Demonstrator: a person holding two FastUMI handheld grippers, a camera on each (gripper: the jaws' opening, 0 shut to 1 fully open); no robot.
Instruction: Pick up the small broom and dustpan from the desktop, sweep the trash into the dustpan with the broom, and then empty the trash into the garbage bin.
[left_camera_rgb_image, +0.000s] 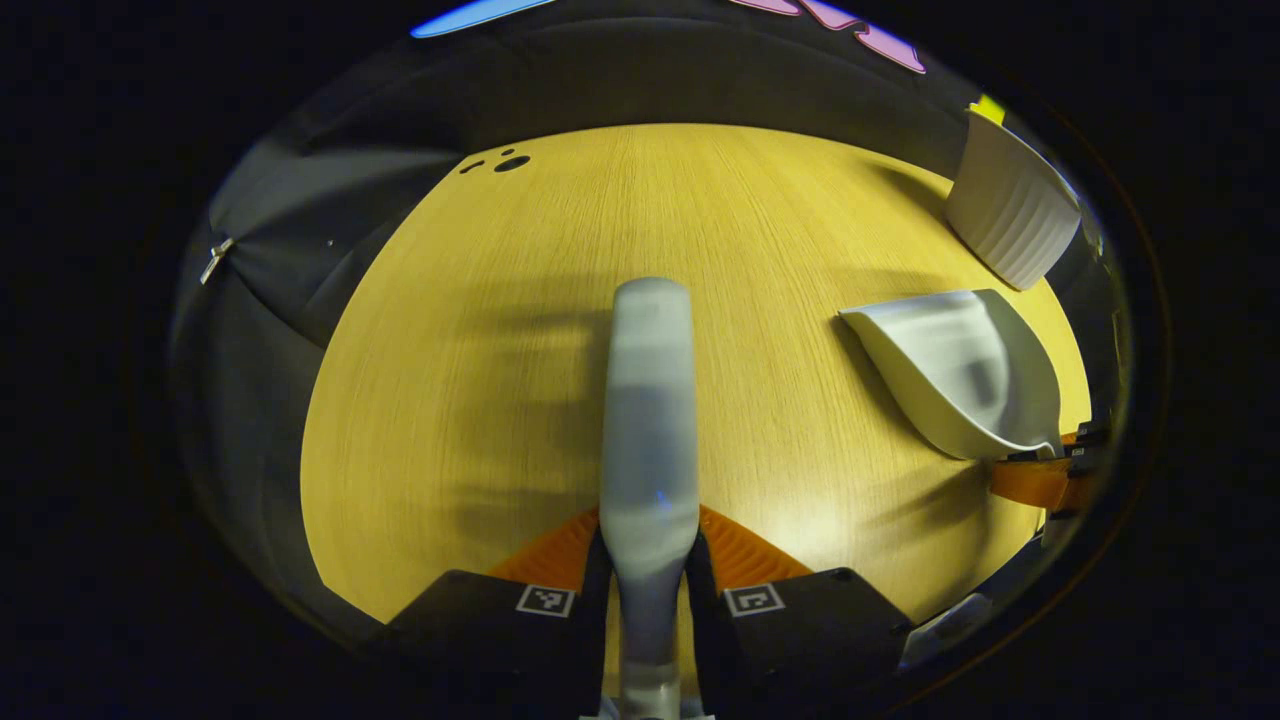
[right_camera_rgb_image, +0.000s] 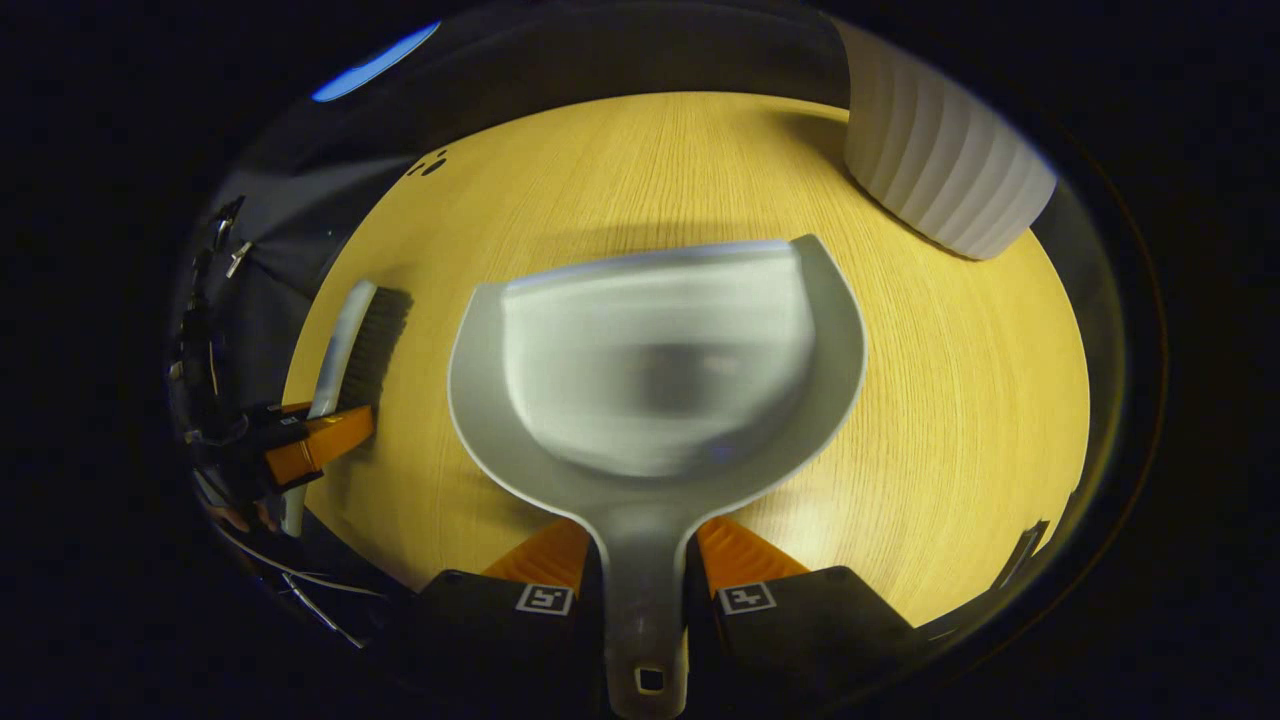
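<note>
On the worktop (left_camera_rgb_image: 480, 380), the left tongs (left_camera_rgb_image: 648, 560) clamp the broom (left_camera_rgb_image: 650, 420) handle, the right tongs (right_camera_rgb_image: 642, 570) clamp the dustpan (right_camera_rgb_image: 660, 370) handle, pan blurred, the ribbed white bin (right_camera_rgb_image: 940, 150) stands far right, and no writing is readable

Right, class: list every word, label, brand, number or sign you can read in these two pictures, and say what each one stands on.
No readable words, brands or numbers.
Square black-and-white coded markers, patterns and not text: two on the left claw holding the broom, two on the right claw holding the dustpan.
Ribbed white bin: no label showing.
Wooden desktop: no print.
</note>
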